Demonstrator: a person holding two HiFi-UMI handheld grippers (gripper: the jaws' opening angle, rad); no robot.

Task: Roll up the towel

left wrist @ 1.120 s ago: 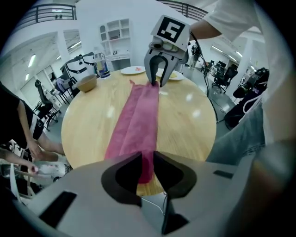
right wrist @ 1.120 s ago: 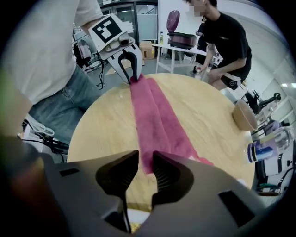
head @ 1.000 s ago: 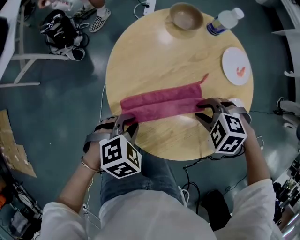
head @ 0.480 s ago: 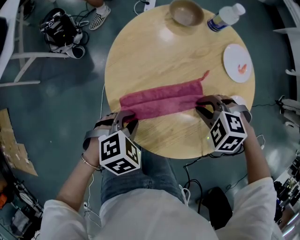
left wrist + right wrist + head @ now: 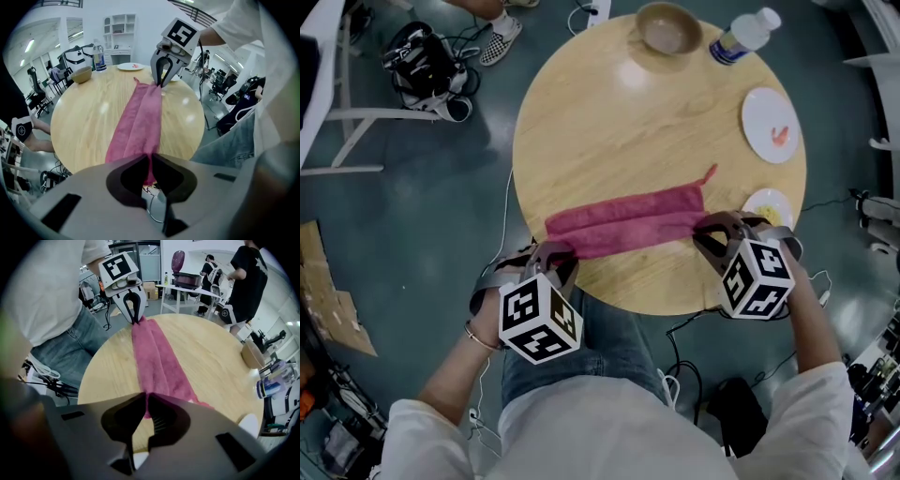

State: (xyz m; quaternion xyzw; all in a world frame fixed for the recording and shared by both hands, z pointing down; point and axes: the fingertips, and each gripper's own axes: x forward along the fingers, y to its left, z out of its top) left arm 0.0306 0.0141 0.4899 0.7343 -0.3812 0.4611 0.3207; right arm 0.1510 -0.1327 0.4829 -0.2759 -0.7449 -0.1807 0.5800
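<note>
A pink towel (image 5: 623, 214), folded into a long narrow strip, lies across the near half of the round wooden table (image 5: 609, 112). My left gripper (image 5: 555, 251) is shut on its left end; in the left gripper view the jaws (image 5: 150, 157) have just been closing, and towel (image 5: 138, 122) is pinched between them. My right gripper (image 5: 712, 228) is shut on the right end. Its jaws (image 5: 145, 397) have also just been closing, onto the cloth (image 5: 157, 362). Each gripper view shows the other gripper at the strip's far end: the right gripper (image 5: 161, 83) and the left gripper (image 5: 136, 319).
At the table's far edge stand a brown bowl (image 5: 668, 30) and a plastic bottle (image 5: 742, 36). A white plate (image 5: 772, 125) and a small yellow dish (image 5: 767, 204) sit at the right. A dark bag (image 5: 422, 61) lies on the floor at left. People stand beyond the table (image 5: 246, 273).
Both grippers have closed on the towel's ends and shifted slightly toward the table's near edge. The towel strip has come with them and looks narrower.
</note>
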